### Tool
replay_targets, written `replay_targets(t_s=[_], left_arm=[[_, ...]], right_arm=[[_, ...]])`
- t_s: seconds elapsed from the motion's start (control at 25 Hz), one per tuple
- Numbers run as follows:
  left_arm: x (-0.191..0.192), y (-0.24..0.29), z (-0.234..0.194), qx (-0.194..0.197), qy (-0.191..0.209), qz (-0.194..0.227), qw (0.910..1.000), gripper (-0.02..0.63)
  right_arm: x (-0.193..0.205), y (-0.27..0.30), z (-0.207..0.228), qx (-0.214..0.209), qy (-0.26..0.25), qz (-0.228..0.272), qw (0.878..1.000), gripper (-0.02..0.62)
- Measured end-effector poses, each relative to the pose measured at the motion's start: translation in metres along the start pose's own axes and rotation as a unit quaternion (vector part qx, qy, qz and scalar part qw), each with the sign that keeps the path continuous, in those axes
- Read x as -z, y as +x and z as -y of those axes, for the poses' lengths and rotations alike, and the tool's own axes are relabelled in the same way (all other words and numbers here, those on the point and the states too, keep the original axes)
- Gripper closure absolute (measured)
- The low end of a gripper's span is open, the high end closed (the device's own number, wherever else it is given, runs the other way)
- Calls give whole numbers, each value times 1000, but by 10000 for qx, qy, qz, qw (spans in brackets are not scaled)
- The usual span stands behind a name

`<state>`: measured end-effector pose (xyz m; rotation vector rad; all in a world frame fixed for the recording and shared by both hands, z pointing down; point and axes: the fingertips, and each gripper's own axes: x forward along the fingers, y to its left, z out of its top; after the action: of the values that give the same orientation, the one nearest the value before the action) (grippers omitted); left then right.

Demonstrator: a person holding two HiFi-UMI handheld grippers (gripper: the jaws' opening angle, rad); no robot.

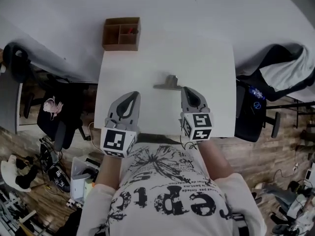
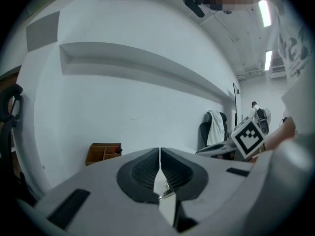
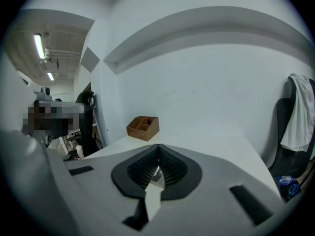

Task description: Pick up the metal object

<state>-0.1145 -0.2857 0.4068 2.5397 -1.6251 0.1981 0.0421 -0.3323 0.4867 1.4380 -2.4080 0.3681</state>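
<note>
A small grey metal object (image 1: pixel 168 84) lies on the white table (image 1: pixel 147 63), a little past its middle. My right gripper (image 1: pixel 186 89) is shut and holds nothing. Its tip is right beside the object's right end, and I cannot tell whether they touch. My left gripper (image 1: pixel 133 94) is also shut and empty, and it stands apart from the object to the left and nearer me. In the left gripper view the jaws (image 2: pixel 160 157) meet in a closed line. The right gripper view shows its jaws (image 3: pixel 157 150) closed too, and the object is hidden below them.
A brown wooden organizer (image 1: pixel 121 33) with compartments stands at the table's far left corner, also seen as the organizer (image 2: pixel 102 153) and organizer (image 3: pixel 142 126). A white wall runs behind the table. A black chair (image 1: pixel 251 113) with a draped jacket (image 1: pixel 288 73) is at the right, and clutter and another chair (image 1: pixel 54 114) at the left.
</note>
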Motion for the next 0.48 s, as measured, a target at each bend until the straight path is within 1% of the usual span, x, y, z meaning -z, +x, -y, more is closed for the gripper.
replay_targets(t_s=[0.16,0.2,0.36,0.44,0.48], left_arm=[[1,21,-12,384,-44,155,9991,595],[1,26,-17,467,-20,136,9988,595],[6,50,-42,707,26,-155,9974,595],[10,62,-54,749,12,-145,9971,594],[13,67,-60,753,-29,-154,9970,595]], right_arm=[[20,27,1,132,-52,-373,9992,603],[25,35,0,183,-33,-494,9986,603],[46,67,6,445,205,-913,9946,601],[60,80,10,553,309,-1144,9914,533],[67,84,13,619,365,-1258,9894,513]])
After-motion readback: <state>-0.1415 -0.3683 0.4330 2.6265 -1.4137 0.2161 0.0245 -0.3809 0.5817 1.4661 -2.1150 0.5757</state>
